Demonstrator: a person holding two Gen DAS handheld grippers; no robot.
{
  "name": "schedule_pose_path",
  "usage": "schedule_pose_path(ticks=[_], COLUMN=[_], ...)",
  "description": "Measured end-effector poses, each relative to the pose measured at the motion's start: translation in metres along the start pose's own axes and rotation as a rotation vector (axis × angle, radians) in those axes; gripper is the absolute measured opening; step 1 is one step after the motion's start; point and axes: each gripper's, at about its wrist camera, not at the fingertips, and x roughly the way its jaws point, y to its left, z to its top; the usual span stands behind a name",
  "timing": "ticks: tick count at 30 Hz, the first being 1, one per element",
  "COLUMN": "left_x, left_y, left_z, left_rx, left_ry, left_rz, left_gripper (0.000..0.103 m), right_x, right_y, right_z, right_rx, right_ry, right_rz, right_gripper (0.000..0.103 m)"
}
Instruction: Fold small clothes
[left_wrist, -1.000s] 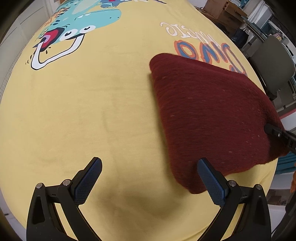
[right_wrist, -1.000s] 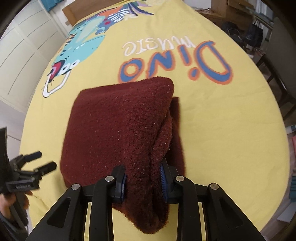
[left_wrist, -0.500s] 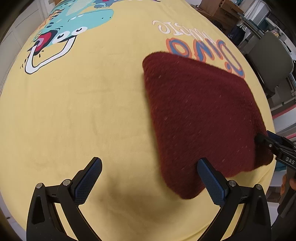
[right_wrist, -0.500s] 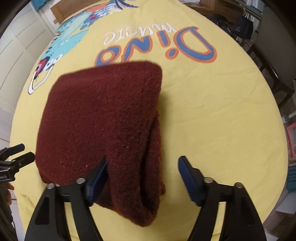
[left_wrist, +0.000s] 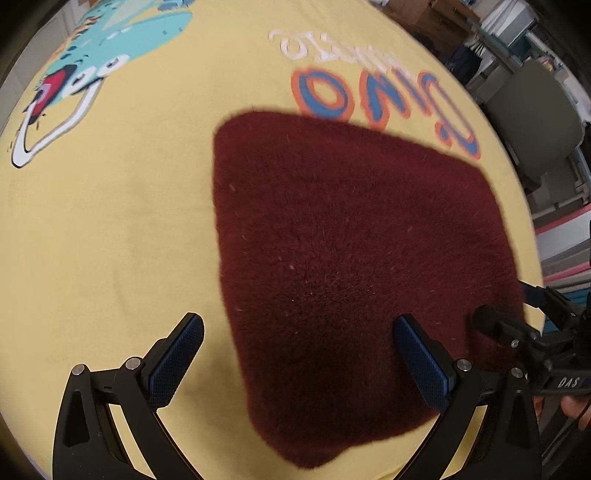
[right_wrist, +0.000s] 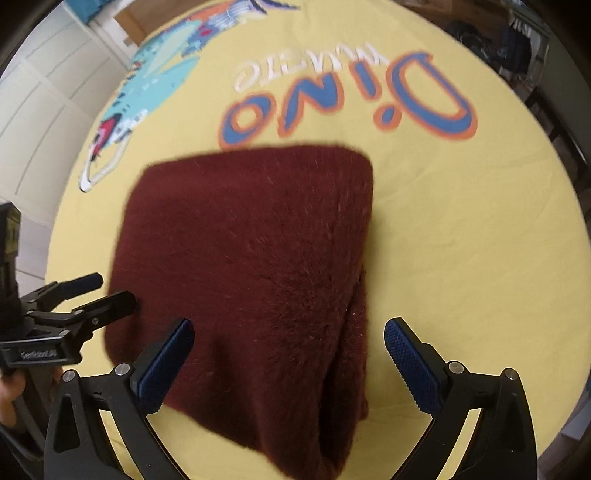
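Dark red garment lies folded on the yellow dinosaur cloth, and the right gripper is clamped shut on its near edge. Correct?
Not quite. The right gripper is opening, its pads clear of the garment, as the right wrist view shows. The garment does lie folded on the yellow cloth.

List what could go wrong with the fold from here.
1. The right gripper is opening over the maroon garment, whose layers bulge loosely at the right edge, so the fold may spring apart.
2. The open left gripper straddles the garment's near corner; closing there could pinch one layer and drag it askew.
3. The garment lies near the yellow cloth's front edge and might slide off.
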Motion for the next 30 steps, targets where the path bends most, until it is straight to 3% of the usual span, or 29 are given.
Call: schedule_pose_path(ticks=[13, 15, 16, 18, 20, 21, 26, 30], left_x=[0.041, 0.041, 0.04, 0.039, 0.038, 0.037, 0.026, 0.005], left_y=[0.011, 0.011, 0.011, 0.009, 0.008, 0.008, 0.003, -0.002], left_z=[-0.016, -0.016, -0.016, -0.016, -0.016, -0.016, -0.015, -0.016], left_rx=[-0.018, -0.006, -0.002, 0.003, 0.015, 0.018, 0.073, 0.123], left_ry=[0.006, -0.002, -0.004, -0.01, -0.011, -0.009, -0.021, -0.054], left_rz=[-0.054, -0.06, -0.074, -0.083, -0.086, -0.093, -0.113, -0.126], left_gripper=[0.103, 0.1, 0.093, 0.088, 0.081, 0.078, 0.053, 0.045], right_x=[0.051, 0.055, 0.056, 0.056, 0.054, 0.053, 0.046, 0.03], right_y=[-0.028, -0.032, -0.033, -0.032, -0.028, -0.026, -0.016, -0.005], right_z=[-0.02, -0.02, -0.019, -0.018, -0.017, -0.016, -0.015, -0.015], right_rx=[0.039, 0.074, 0.091, 0.096, 0.093, 0.094, 0.091, 0.084], right_ry=[0.005, 0.029, 0.041, 0.043, 0.038, 0.04, 0.036, 0.019], right_rz=[0.092, 0.12, 0.131, 0.149, 0.179, 0.19, 0.205, 0.177], right_gripper=[0.102, 0.102, 0.102, 0.095, 0.078, 0.076, 0.052, 0.043])
